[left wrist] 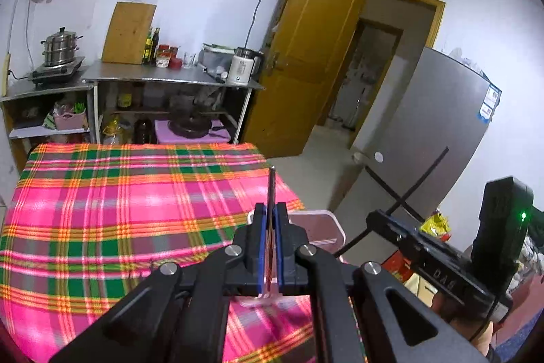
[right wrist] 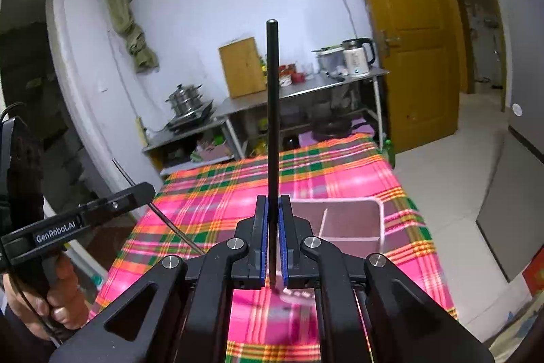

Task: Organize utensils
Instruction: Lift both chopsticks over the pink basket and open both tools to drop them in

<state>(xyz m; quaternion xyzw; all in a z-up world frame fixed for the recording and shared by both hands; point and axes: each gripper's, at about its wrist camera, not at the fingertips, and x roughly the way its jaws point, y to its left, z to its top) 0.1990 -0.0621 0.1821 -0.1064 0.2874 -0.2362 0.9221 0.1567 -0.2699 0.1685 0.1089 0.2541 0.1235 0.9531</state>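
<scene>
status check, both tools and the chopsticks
Left tool shut on chopstick. Right tool shut on black chopstick. Pink tray below, nothing in the way.

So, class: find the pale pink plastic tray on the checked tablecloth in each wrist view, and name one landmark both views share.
Left wrist view: the pale pink plastic tray sits right of centre, at the table's right edge, partly behind the gripper.
Right wrist view: the tray sits just right of centre, beyond the gripper.
Shared landmark: the white electric kettle on the steel shelf.

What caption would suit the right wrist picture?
Right gripper holding a black chopstick upright above a plaid tablecloth and pink tray.
</scene>
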